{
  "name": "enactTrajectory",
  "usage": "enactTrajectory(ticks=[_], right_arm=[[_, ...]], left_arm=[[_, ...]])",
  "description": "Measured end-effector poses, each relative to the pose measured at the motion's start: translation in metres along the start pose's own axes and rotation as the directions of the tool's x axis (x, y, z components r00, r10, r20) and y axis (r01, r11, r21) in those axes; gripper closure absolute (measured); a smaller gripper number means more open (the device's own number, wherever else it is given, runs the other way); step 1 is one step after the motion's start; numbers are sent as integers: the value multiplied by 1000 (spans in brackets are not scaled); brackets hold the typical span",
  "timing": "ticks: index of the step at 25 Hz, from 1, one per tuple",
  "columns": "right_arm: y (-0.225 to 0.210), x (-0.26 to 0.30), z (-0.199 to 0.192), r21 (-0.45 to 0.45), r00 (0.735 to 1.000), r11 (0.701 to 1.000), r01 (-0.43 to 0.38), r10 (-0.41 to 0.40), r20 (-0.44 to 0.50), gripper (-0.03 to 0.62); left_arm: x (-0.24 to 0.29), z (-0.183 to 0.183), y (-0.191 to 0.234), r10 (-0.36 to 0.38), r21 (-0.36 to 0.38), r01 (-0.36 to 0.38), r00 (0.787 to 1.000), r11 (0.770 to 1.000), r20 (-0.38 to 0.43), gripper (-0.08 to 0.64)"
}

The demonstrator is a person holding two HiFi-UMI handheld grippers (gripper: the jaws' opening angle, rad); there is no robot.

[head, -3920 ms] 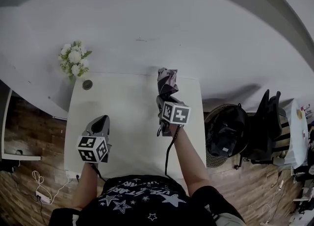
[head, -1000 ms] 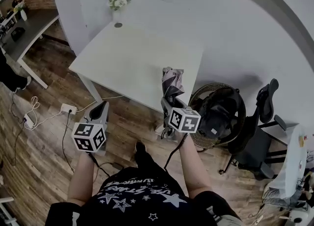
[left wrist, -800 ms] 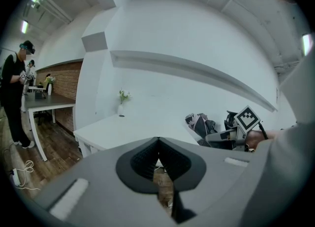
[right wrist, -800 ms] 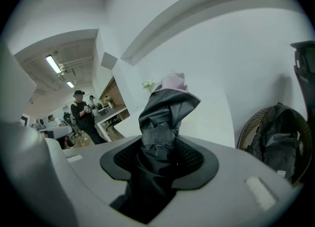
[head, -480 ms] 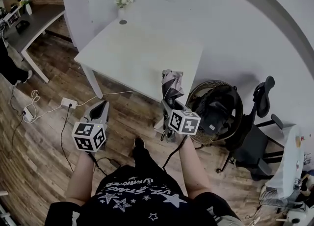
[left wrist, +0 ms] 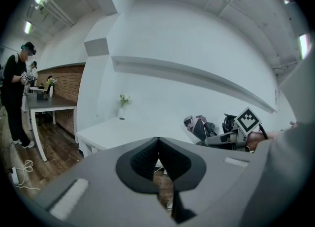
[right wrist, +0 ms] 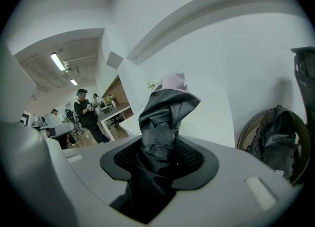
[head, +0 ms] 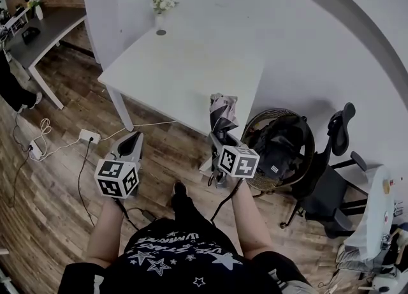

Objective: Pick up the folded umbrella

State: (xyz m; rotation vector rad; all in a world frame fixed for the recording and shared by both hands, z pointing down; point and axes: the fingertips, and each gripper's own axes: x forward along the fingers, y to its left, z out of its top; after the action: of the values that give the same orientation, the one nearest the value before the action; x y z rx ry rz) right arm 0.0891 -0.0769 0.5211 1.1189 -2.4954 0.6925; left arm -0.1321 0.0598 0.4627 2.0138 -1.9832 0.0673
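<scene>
The folded umbrella [head: 223, 111], dark with a pale pink tip, sticks up and forward out of my right gripper [head: 219, 136], which is shut on its lower part. In the right gripper view the umbrella [right wrist: 165, 104] fills the gap between the black pads [right wrist: 193, 161]. The left gripper view shows the umbrella [left wrist: 199, 125] to the right, held in the air. My left gripper [head: 134, 137] hangs over the wooden floor to the left, shut with nothing in it; its pads [left wrist: 145, 158] meet at the tip.
A white table [head: 185, 63] stands ahead with a small vase of flowers [head: 163, 2] at its far corner. A round basket with a dark bag [head: 281, 147] and an office chair [head: 333, 159] are at the right. Cables and a power strip [head: 88, 138] lie on the floor. People stand by a desk [right wrist: 86, 110] at the far left.
Both grippers were over the table earlier, the umbrella in the right one. They now sit back from it over the floor. In the last second they drifted slightly further from the table.
</scene>
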Motion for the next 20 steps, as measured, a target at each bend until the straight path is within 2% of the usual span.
enactTrajectory(ticks=[13, 20], right_arm=[[8, 25, 12, -2, 1000, 1000, -11, 11, -13, 377], [15, 37, 22, 12, 999, 1000, -20, 20, 28, 374]], left_arm=[[19, 1, 20, 2, -17, -2, 1000, 1000, -17, 557], [22, 3, 36, 18, -20, -18, 1000, 1000, -13, 557]])
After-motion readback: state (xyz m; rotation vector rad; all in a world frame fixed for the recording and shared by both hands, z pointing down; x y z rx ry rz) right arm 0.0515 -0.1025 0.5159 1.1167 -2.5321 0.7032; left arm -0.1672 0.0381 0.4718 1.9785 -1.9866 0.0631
